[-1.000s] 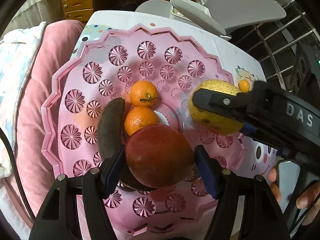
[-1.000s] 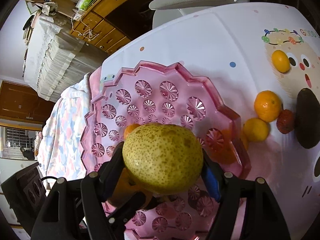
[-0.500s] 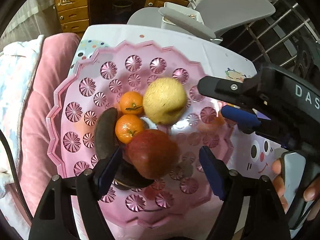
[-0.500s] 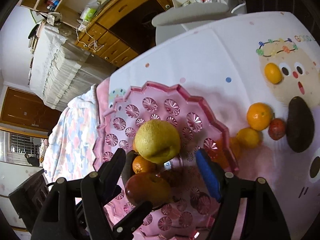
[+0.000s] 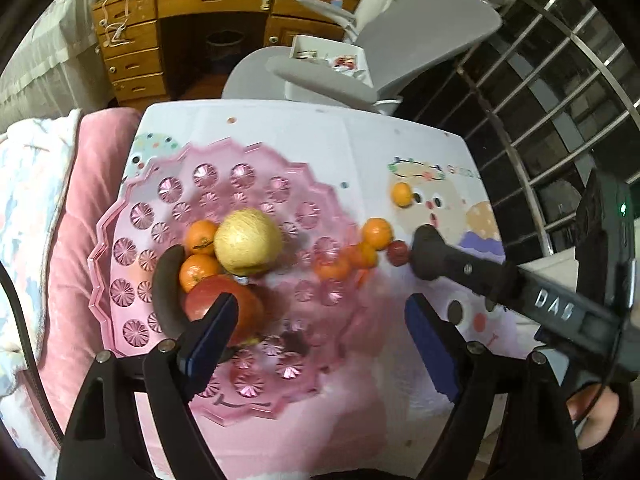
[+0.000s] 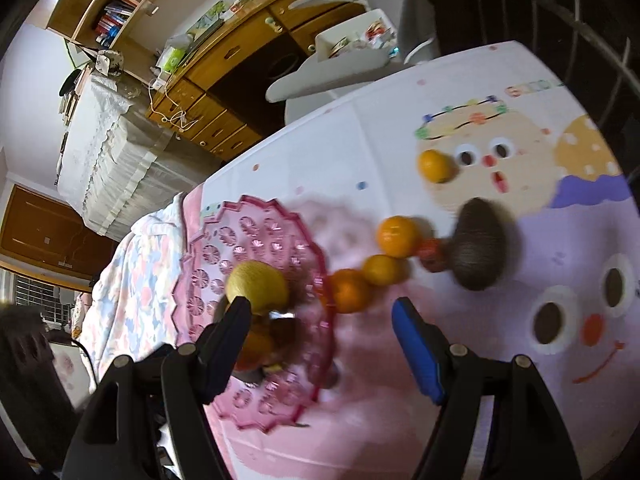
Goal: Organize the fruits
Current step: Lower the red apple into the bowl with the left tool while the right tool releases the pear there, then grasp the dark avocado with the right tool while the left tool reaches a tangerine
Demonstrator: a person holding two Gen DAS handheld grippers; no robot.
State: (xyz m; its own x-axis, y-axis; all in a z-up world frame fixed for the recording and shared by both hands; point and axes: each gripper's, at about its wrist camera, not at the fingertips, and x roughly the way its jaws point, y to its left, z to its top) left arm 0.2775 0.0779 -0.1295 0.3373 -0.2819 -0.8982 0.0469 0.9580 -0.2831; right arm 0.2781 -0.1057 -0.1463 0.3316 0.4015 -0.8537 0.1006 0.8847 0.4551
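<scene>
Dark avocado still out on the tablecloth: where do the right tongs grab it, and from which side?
Take the avocado across its narrower middle, coming from above. It lies flat on the tablecloth, long axis running roughly toward the camera. A small red fruit touches its left flank, so a pad has little room there. The right tongs are open and empty.

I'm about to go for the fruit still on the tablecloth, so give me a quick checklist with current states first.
1. Left claw empty, jaws have just been opening: ok; red apple lies free in the pink tray.
2. Right claw empty and open: ok.
3. Yellow pear resting in the tray: ok.
4. Fruit left outside: not ok; three oranges, a small red fruit, a dark avocado and a lone orange remain on the tablecloth.
5. Claws clear of each other: cannot tell; right claw crosses the left wrist view.
</scene>
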